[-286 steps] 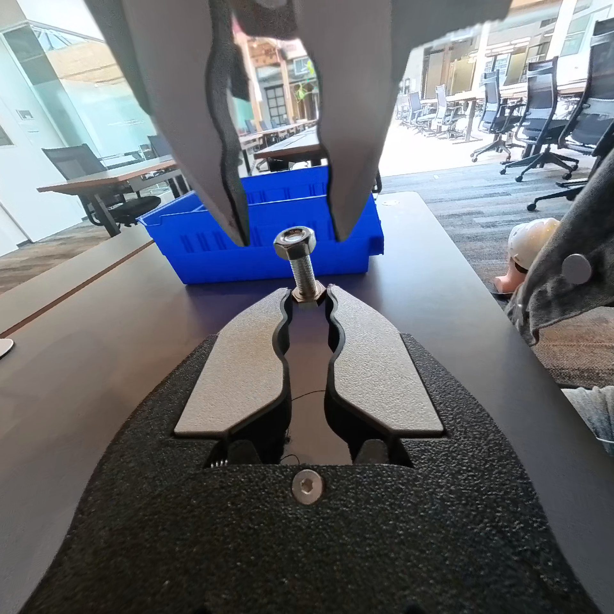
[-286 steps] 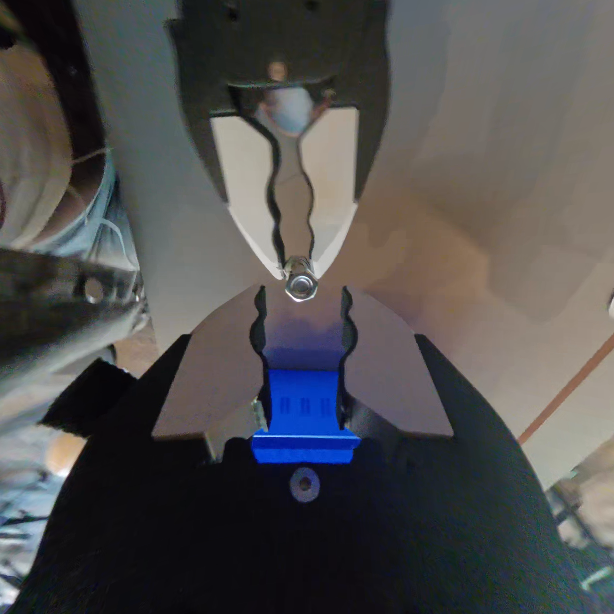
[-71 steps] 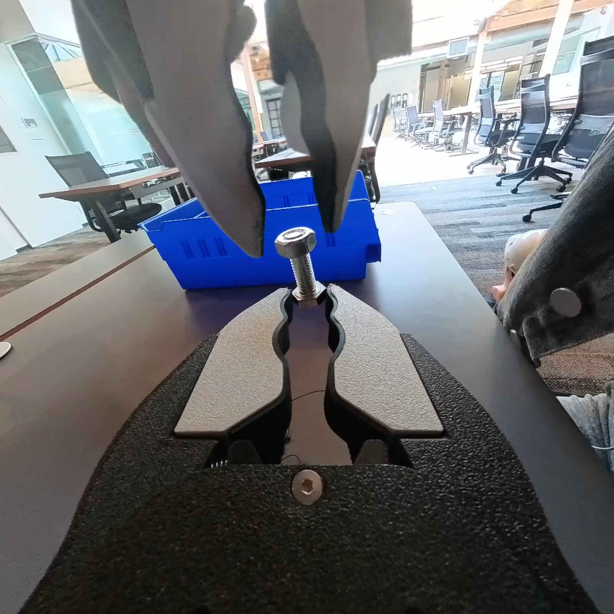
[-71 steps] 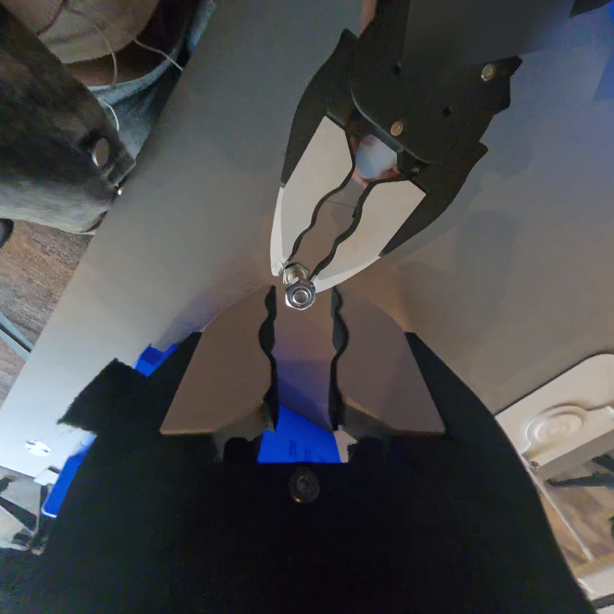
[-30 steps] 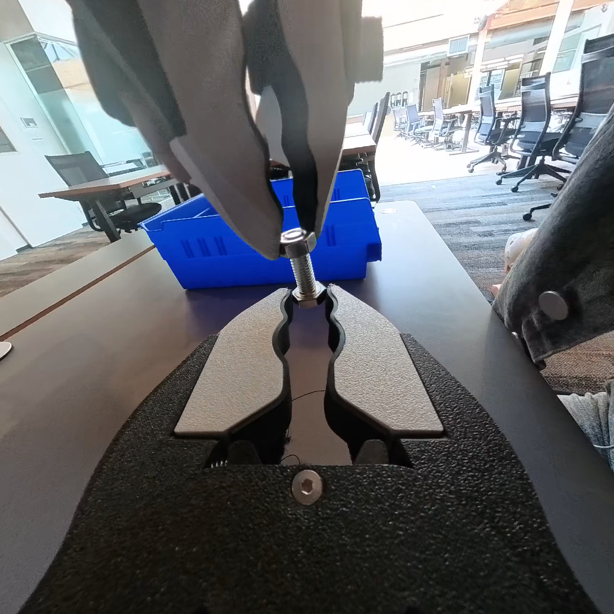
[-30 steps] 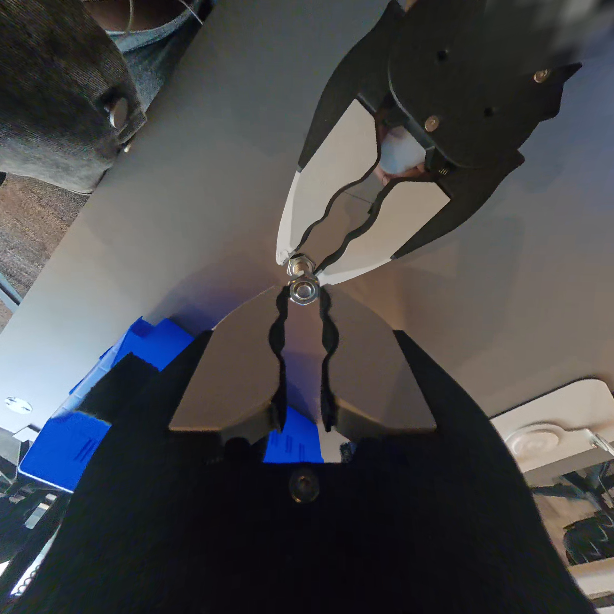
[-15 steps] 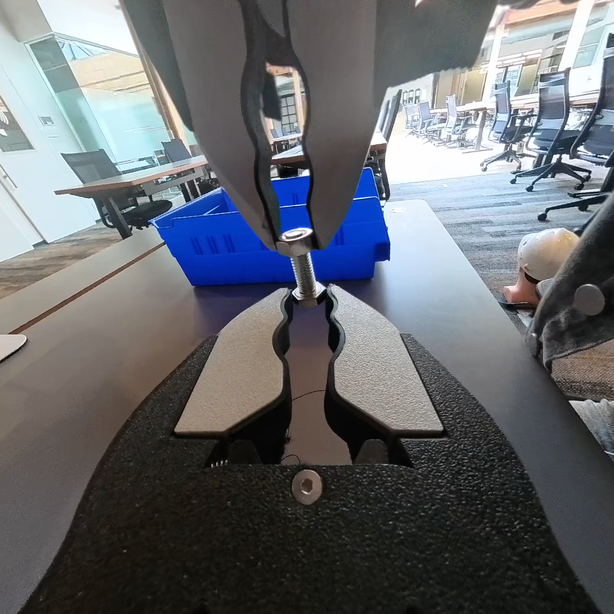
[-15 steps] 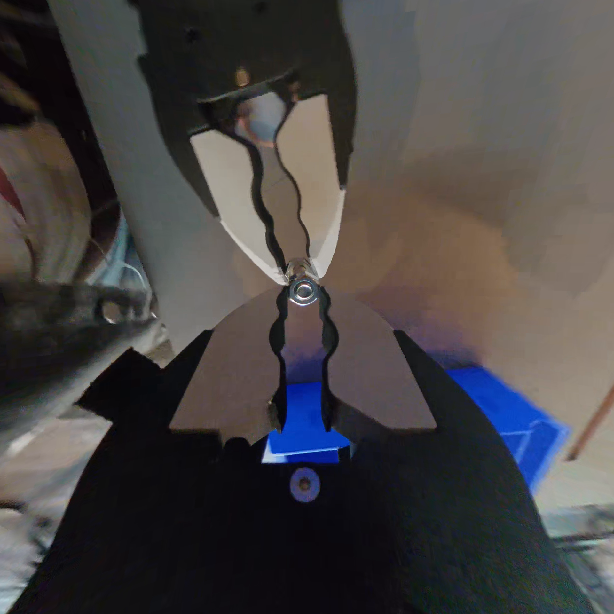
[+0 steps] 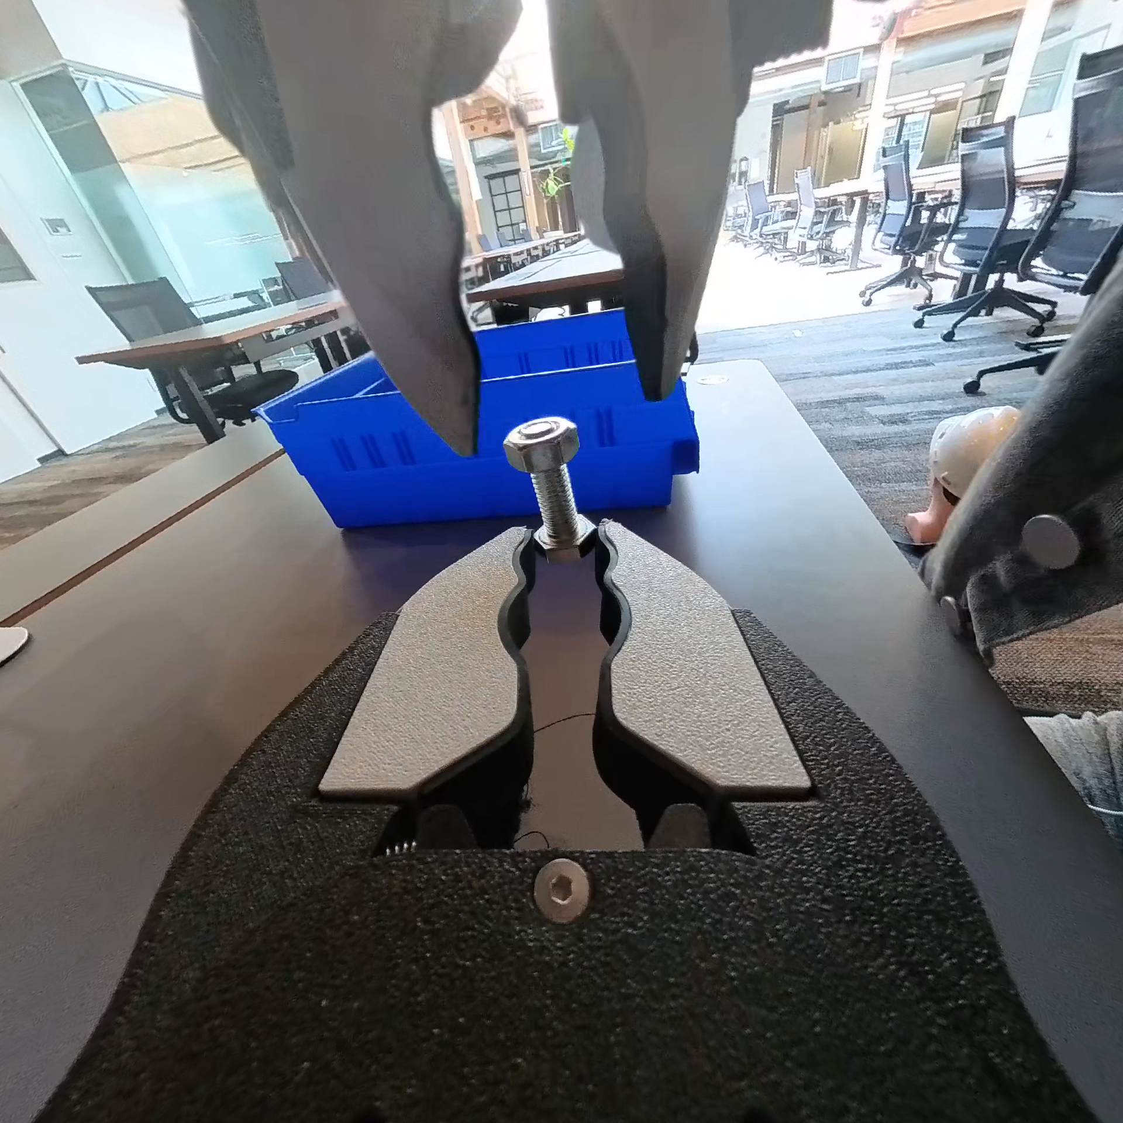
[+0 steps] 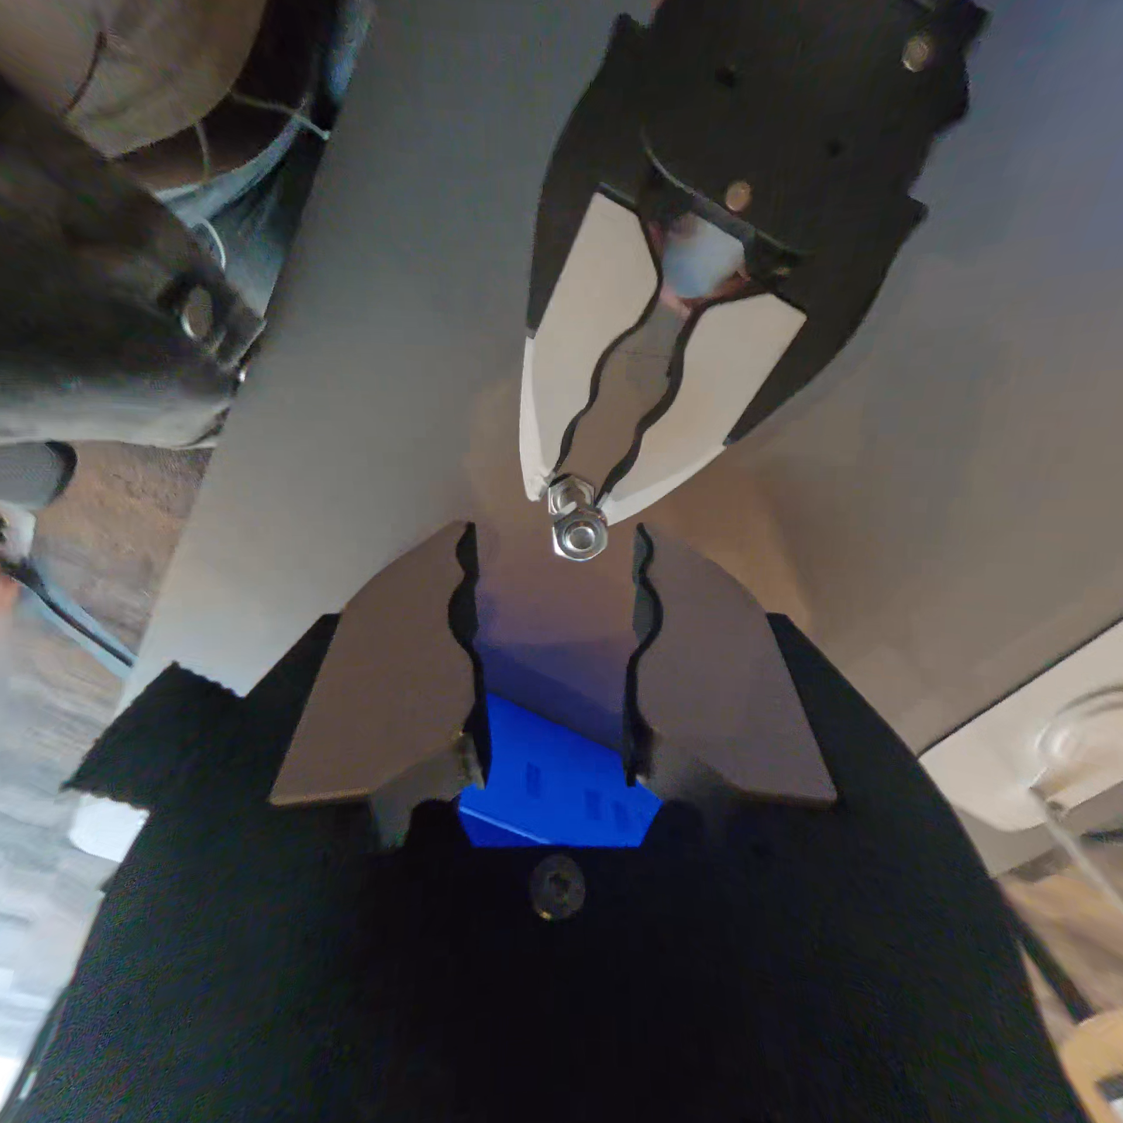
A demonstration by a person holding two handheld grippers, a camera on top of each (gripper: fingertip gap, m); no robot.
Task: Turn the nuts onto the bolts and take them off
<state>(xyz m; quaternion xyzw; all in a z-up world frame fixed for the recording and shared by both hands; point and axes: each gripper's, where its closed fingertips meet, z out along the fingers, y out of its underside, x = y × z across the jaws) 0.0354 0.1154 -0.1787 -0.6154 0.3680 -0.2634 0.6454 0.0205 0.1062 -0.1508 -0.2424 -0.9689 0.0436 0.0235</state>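
- Bolt (image 9: pixel 550 480) stands up, its nut (image 9: pixel 562 542) pinched in the left gripper (image 9: pixel 562 541) jaws.
- Right gripper (image 9: pixel 559 419) jaws are spread wide above it.
- Dark desk (image 9: pixel 182 607) below; blue bin (image 9: pixel 486 437) and office chairs (image 9: pixel 984 243) beyond.

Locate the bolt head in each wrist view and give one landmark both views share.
Left wrist view: the bolt head sits just above centre, atop the upright threaded shank, between the open right gripper fingertips above and the nut below.
Right wrist view: the bolt head faces the camera, just above centre, beyond this gripper's tips.
Shared landmark: the blue bin.
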